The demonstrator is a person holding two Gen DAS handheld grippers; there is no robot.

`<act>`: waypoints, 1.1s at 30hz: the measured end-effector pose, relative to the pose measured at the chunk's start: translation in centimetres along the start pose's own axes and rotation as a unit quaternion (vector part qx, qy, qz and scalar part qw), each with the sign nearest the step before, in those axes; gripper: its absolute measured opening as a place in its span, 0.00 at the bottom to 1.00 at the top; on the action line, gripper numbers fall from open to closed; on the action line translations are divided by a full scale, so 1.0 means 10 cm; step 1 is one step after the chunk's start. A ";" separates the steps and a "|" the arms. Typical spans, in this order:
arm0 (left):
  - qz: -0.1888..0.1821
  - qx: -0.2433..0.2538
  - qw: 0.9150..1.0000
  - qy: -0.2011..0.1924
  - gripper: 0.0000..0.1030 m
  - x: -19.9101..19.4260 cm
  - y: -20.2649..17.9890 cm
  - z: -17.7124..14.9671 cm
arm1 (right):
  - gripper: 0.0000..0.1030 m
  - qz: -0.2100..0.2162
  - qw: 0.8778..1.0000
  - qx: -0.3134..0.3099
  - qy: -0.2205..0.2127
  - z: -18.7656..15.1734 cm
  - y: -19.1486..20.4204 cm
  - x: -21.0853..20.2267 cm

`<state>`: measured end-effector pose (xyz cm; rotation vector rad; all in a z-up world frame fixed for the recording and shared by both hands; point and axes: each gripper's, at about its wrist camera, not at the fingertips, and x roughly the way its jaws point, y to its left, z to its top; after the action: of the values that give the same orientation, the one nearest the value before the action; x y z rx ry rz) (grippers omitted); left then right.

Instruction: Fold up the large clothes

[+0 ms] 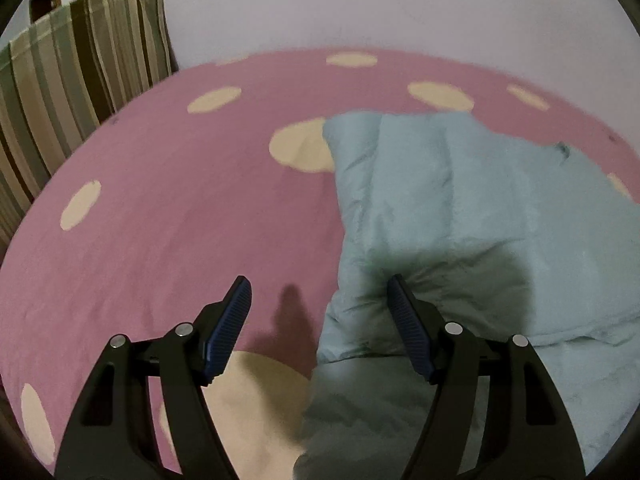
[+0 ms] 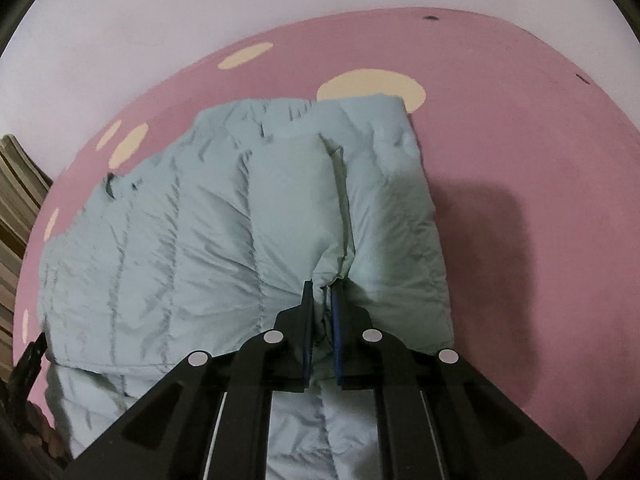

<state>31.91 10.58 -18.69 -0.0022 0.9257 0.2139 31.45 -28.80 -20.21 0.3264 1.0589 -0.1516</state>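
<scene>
A pale blue quilted jacket (image 2: 208, 232) lies spread on a pink bedsheet with cream dots (image 2: 520, 152). My right gripper (image 2: 321, 286) is shut on a pinched fold of the jacket's fabric near its right side. In the left wrist view the same jacket (image 1: 460, 208) fills the right half. My left gripper (image 1: 318, 286) stands open over the jacket's left edge, one finger over the pink sheet (image 1: 160, 200) and the other over the blue fabric. Nothing is pressed between its pads.
A striped brown and green cushion or chair back (image 1: 76, 76) stands at the bed's far left edge, also seen as a striped cushion (image 2: 16, 216). A pale wall (image 1: 360, 4) runs behind the bed. A dark object (image 2: 30, 356) shows at the lower left.
</scene>
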 end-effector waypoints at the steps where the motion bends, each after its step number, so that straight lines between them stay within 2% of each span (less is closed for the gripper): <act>1: 0.000 0.000 1.000 0.006 0.69 0.04 0.00 0.00 | 0.08 0.000 1.000 -0.002 0.002 -0.01 -0.01 0.03; 6: -0.013 -0.005 1.000 0.022 0.70 0.20 0.01 -0.06 | 0.06 -0.004 1.000 -0.012 -0.001 -0.06 -0.01 0.12; 10: -0.006 -0.007 1.000 0.015 0.69 0.03 0.05 -0.02 | 0.10 0.003 1.000 -0.020 0.000 -0.01 -0.01 0.07; 12: -0.010 -0.013 1.000 -0.002 0.69 -0.14 0.08 0.01 | 0.21 -0.011 1.000 -0.027 -0.008 -0.02 -0.02 -0.11; 14: -0.025 -0.021 0.999 -0.030 0.69 -0.36 0.05 0.08 | 0.42 -0.013 0.999 -0.027 -0.041 -0.02 0.03 -0.30; 15: -0.035 -0.021 0.998 -0.039 0.69 -0.43 0.01 0.13 | 0.43 -0.013 0.998 -0.029 -0.063 -0.02 0.10 -0.41; 19: -0.068 0.004 0.997 -0.034 0.69 -0.40 -0.33 0.22 | 0.43 0.027 0.995 -0.072 -0.069 -0.06 0.52 -0.46; 23: -0.064 0.016 0.998 0.003 0.68 -0.11 -0.60 0.17 | 0.43 0.027 0.992 -0.115 -0.047 -0.17 0.85 -0.21; 26: -0.053 0.023 0.998 0.022 0.68 0.08 -0.68 0.10 | 0.41 0.009 0.992 -0.126 -0.017 -0.24 0.90 0.08; 28: -0.055 0.028 0.998 0.033 0.68 0.16 -0.71 0.08 | 0.41 0.008 0.992 -0.126 -0.012 -0.26 0.87 0.18; 33: -0.061 0.019 0.997 0.035 0.65 0.01 -0.64 0.18 | 0.41 0.017 0.992 -0.124 -0.019 -0.18 0.90 -0.01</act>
<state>34.59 4.49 -18.21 -0.0311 0.9961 0.0842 32.45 -19.73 -19.21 0.1171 1.0214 0.0057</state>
